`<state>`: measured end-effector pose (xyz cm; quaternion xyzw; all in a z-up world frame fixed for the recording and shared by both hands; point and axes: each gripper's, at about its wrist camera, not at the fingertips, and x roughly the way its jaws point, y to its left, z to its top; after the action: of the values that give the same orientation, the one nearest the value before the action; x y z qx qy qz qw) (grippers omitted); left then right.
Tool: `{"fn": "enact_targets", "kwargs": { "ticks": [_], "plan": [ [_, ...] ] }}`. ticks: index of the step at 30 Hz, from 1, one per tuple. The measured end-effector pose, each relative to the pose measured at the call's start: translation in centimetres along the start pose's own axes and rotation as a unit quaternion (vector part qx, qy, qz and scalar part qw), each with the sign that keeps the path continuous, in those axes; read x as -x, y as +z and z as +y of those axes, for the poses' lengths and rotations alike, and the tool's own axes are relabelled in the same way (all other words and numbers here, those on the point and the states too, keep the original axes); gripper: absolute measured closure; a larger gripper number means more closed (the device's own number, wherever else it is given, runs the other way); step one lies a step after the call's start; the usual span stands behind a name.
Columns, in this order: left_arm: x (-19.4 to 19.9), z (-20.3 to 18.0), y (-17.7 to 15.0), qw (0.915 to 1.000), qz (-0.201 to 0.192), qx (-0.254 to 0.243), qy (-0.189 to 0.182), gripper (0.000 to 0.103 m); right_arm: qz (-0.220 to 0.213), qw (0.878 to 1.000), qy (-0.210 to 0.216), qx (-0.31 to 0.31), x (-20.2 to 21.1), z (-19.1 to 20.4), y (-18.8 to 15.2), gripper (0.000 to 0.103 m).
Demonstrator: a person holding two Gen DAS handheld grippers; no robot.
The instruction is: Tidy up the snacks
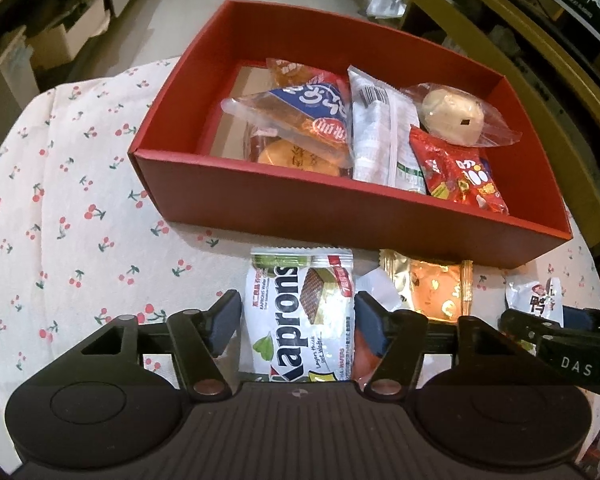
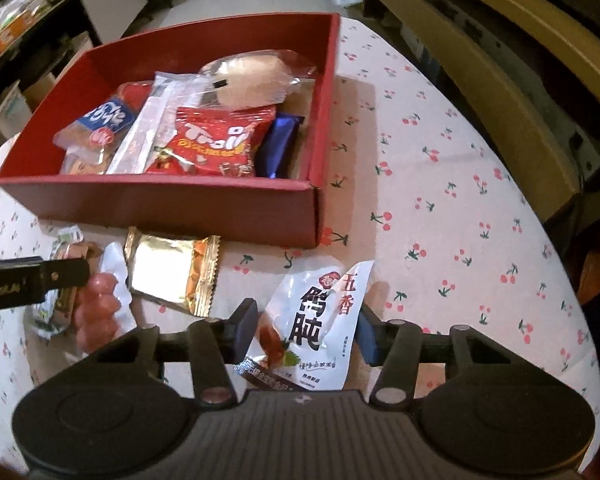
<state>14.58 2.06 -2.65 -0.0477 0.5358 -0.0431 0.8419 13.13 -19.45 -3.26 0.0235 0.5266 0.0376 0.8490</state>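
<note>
A red box (image 1: pixel 260 204) (image 2: pixel 180 204) on the cherry-print tablecloth holds several snack packets, among them a red Trolli bag (image 2: pixel 216 142) and a wrapped bun (image 1: pixel 454 114). My left gripper (image 1: pixel 296 316) is open, its fingers on either side of a white Kaprons wafer pack (image 1: pixel 300 312) lying on the cloth before the box. My right gripper (image 2: pixel 306 330) is open, its fingers on either side of a white packet with black Chinese characters (image 2: pixel 316 320), also seen in the left wrist view (image 1: pixel 534 294). A gold packet (image 1: pixel 436 286) (image 2: pixel 172 272) lies between them.
A clear pack of pink sausages (image 2: pixel 100 308) lies left of the gold packet. The round table's edge curves at the right, beside a wooden chair (image 2: pixel 500 80). Shelves and boxes (image 1: pixel 60 36) stand on the floor beyond.
</note>
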Motion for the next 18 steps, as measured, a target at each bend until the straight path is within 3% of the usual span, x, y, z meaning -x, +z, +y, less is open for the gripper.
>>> {"fn": "enact_targets", "kwargs": {
  "ticks": [2,10,13,18],
  "plan": [
    [0.2,0.0,0.0,1.0000,-0.001,-0.003,0.000,0.037,-0.004,1.000,-0.003,0.002,0.3,-0.2,0.1,0.058],
    [0.9,-0.4,-0.1,0.9997,-0.015,-0.017,0.000,0.038,0.006,0.999,0.025,-0.035,0.3,-1.7,0.3,0.058],
    [1.2,-0.4,-0.1,0.9997,-0.019,-0.018,-0.003,0.038,0.000,0.998,0.022,-0.053,0.5,-2.1,0.6,0.053],
    [1.1,-0.5,-0.1,0.9996,-0.018,-0.019,-0.004,0.038,-0.001,0.998,0.014,-0.057,0.8,-1.3,0.6,0.036]
  ]
}}
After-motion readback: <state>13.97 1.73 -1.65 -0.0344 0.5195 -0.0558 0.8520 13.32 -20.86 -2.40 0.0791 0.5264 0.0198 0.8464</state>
